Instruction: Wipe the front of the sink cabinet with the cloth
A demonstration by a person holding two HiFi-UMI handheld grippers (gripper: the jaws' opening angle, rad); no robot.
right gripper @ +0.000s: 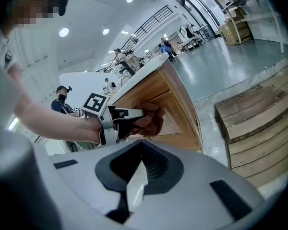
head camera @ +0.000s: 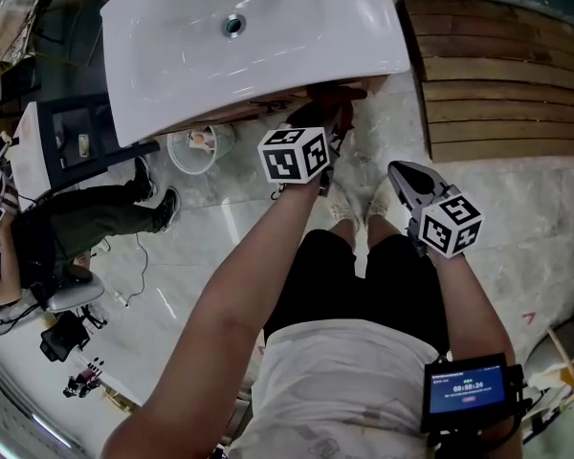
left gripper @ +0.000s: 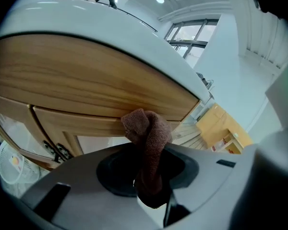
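The white sink [head camera: 239, 27] tops a wooden cabinet [left gripper: 86, 85], whose front fills the left gripper view. My left gripper [head camera: 330, 122] is shut on a brown cloth [left gripper: 146, 133], and the bunched cloth presses against the cabinet front just below the sink rim. In the head view the cloth [head camera: 337, 97] shows at the sink's near edge. From the right gripper view I see the left gripper [right gripper: 134, 119] holding the cloth [right gripper: 151, 119] on the wood panel. My right gripper [head camera: 402, 172] hangs apart over the floor, shut and empty [right gripper: 137, 169].
A stepped wooden platform [head camera: 497, 75] lies to the right of the cabinet. A round white container [head camera: 199, 146] stands on the marble floor under the sink's left side. A seated person [head camera: 77, 218] is at the left. Several people stand in the far hall [right gripper: 125, 56].
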